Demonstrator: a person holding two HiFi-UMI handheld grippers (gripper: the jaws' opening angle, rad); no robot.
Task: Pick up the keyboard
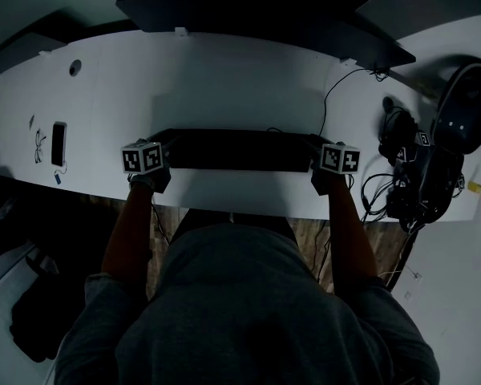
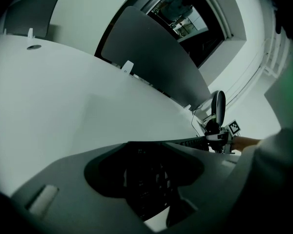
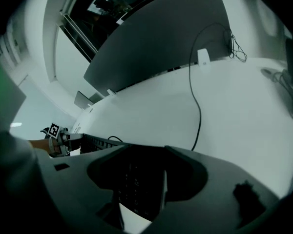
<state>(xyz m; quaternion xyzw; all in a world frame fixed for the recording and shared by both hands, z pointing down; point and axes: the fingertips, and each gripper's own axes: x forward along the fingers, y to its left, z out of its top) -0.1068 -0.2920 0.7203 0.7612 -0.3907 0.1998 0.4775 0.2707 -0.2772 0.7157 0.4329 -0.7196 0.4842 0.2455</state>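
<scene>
Black keyboard [image 1: 239, 151] lies across the desk [image 1: 224, 87], left tool [image 1: 165, 152] and right tool [image 1: 316, 152] clenched on its ends.

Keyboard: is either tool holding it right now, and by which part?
Both. The left tool grips the keyboard by its left short end, the right tool by its right short end; jaws look closed on it.

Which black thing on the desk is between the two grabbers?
The long keyboard in the middle: one end sits in the left gripper, the other in the right gripper. The phone and the cables lie off to the sides.
</scene>
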